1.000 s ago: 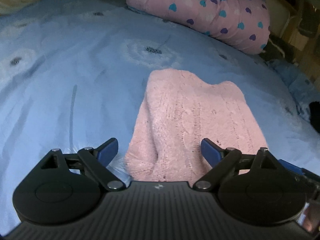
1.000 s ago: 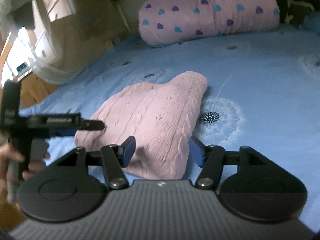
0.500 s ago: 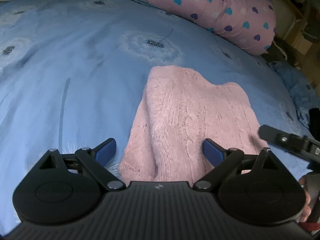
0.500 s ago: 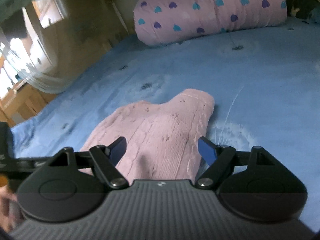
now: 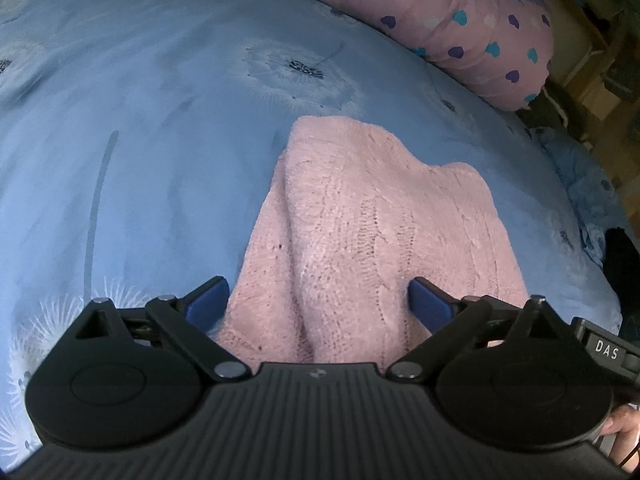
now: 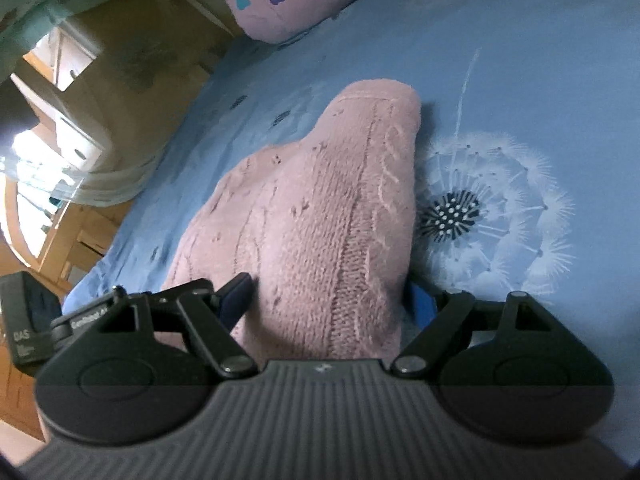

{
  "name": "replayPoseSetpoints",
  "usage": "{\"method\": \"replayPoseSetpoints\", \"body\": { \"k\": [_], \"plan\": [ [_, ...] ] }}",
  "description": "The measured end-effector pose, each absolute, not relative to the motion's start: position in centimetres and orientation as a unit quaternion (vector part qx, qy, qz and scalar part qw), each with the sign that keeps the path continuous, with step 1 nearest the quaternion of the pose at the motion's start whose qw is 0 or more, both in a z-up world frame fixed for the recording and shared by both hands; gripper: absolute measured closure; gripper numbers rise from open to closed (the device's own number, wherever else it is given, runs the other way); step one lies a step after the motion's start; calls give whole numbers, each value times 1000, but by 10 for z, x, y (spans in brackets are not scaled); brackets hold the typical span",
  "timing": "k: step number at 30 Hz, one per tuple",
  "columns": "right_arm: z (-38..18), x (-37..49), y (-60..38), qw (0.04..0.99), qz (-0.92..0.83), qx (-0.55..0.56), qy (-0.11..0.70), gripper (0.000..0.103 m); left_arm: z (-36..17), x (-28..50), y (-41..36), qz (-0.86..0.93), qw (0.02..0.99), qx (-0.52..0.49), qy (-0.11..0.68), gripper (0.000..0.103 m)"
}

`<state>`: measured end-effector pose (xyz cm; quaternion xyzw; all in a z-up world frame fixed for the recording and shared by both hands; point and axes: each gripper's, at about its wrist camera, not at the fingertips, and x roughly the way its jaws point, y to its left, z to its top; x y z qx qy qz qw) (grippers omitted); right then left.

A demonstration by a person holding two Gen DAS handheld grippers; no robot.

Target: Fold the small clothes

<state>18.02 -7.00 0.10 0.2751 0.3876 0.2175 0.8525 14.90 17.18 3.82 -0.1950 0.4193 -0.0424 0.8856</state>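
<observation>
A pink cable-knit garment (image 5: 380, 208) lies folded on the blue bedsheet (image 5: 140, 100). My left gripper (image 5: 320, 300) hangs low over its near edge, jaws wide and still opening. The knit lies between the blue fingertips (image 5: 208, 300), which do not press on it. From the other side, my right gripper (image 6: 328, 300) straddles a near corner of the same garment (image 6: 320, 208). Its jaws are opening too, with the knit bulging between them. One fingertip (image 6: 422, 306) is half hidden behind the fabric.
A pink pillow with hearts (image 5: 440, 12) lies at the head of the bed. A dandelion print (image 6: 480, 212) marks the sheet (image 6: 520, 60) beside the garment. Past the bed's edge stand wooden furniture and white drawers (image 6: 72, 92). A hand (image 5: 624, 424) shows at the lower right.
Both grippers have come down closer to the garment, so it fills more of each view. The right gripper has rolled and its jaws stand wider apart.
</observation>
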Motion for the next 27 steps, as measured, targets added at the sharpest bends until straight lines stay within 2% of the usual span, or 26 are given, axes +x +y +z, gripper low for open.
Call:
{"method": "replayPoseSetpoints", "body": {
  "k": [18, 20, 23, 27],
  "plan": [
    [-3, 199, -57, 850, 252, 270, 375, 20, 32, 152, 170, -55, 882, -199, 423, 6],
    [-2, 198, -53, 855, 251, 266, 368, 33, 31, 151, 172, -74, 879, -215, 420, 20],
    [3, 197, -51, 855, 253, 275, 359, 50, 28, 150, 179, -93, 868, -250, 418, 29],
    [19, 192, -49, 859, 262, 274, 345, 55, 30, 147, 183, -106, 865, -270, 409, 35]
  ]
}}
